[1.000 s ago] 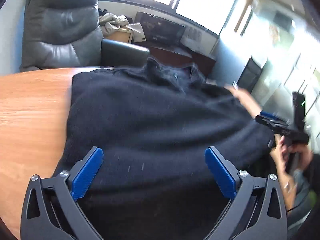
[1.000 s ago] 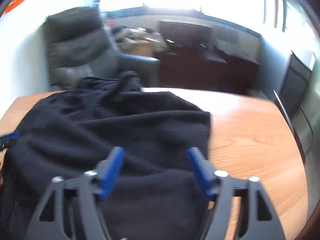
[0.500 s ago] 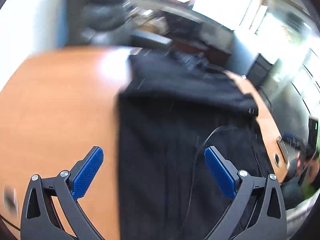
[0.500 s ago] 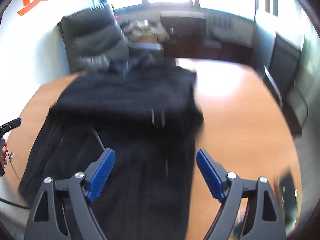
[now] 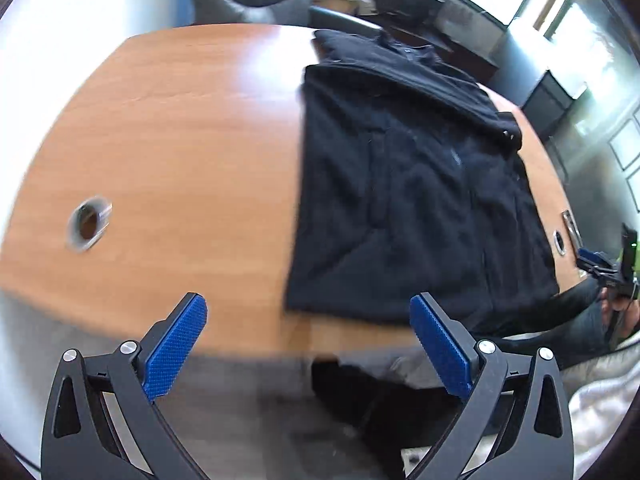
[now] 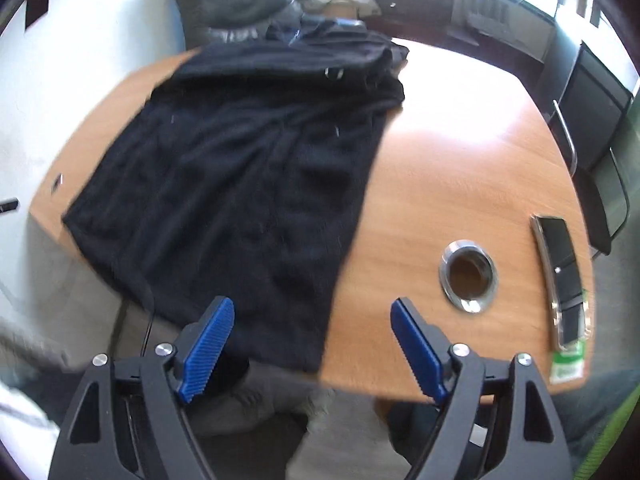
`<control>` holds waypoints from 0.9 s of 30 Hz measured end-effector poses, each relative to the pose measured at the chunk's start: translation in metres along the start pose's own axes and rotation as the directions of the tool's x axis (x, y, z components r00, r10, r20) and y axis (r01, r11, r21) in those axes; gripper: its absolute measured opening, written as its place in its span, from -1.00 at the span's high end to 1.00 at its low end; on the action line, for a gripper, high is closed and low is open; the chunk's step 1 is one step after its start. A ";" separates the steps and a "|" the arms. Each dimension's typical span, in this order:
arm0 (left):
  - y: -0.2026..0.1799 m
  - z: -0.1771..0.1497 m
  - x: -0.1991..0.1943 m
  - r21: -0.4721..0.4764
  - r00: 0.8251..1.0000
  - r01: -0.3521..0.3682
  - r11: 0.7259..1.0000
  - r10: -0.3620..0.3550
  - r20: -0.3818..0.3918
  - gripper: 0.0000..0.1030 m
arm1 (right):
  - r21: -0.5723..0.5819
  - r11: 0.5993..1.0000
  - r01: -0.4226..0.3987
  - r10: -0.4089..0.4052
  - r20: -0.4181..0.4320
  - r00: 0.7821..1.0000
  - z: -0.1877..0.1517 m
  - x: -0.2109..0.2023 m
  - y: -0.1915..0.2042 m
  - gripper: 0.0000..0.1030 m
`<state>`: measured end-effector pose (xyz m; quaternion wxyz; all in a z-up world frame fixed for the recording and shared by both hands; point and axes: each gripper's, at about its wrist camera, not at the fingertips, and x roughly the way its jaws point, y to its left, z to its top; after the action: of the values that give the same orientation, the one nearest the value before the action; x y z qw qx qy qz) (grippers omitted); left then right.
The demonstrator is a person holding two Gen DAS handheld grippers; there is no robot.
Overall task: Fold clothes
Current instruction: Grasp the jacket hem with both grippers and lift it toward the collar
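A black fleece garment (image 5: 416,184) lies spread flat on the wooden table (image 5: 180,140), its upper part folded over near the collar. In the right wrist view the same black garment (image 6: 248,176) covers the left half of the wooden table (image 6: 448,152), with its near hem draping over the front edge. My left gripper (image 5: 308,344) hangs open off the table's near edge, nothing between its blue pads. My right gripper (image 6: 312,344) is also open, above the garment's near right corner at the table edge. The right gripper (image 5: 600,266) also shows small at the far right of the left wrist view.
A cable hole (image 5: 89,223) sits in the table left of the garment. In the right wrist view a metal-rimmed cable hole (image 6: 469,275) and a black phone-like object (image 6: 560,276) lie on the right. A grey armchair (image 6: 236,4) stands behind the table.
Both grippers have pulled back and up from the garment to beyond the table's near edge. The garment now lies flat with its top folded over. Both stayed open.
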<state>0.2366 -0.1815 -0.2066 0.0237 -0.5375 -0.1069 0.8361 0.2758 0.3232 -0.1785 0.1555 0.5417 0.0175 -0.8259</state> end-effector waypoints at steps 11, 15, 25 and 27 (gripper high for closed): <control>-0.020 0.036 0.120 0.042 0.981 0.152 0.988 -0.145 -0.132 -0.97 | 0.069 0.993 0.097 -0.099 0.032 0.995 -0.021 0.065 0.002 -0.65; -0.022 0.034 0.123 0.053 0.984 0.156 0.986 -0.151 -0.100 -0.92 | 0.068 0.995 0.076 -0.081 0.068 0.994 -0.024 0.060 0.006 -0.01; 0.000 0.036 0.111 -0.084 0.940 0.274 0.958 -0.285 -0.186 0.82 | 0.098 0.986 -0.134 0.132 0.019 0.991 -0.011 0.050 0.005 0.83; 0.001 0.037 0.101 -0.125 0.922 0.321 0.939 -0.340 -0.184 0.84 | 0.082 0.983 -0.164 0.163 0.023 0.986 -0.007 0.040 0.003 0.83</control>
<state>0.1605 -0.1723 -0.2826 0.1505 -0.5945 -0.2317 0.7551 0.2683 0.3124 -0.2165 0.2002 0.5407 -0.0627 -0.8147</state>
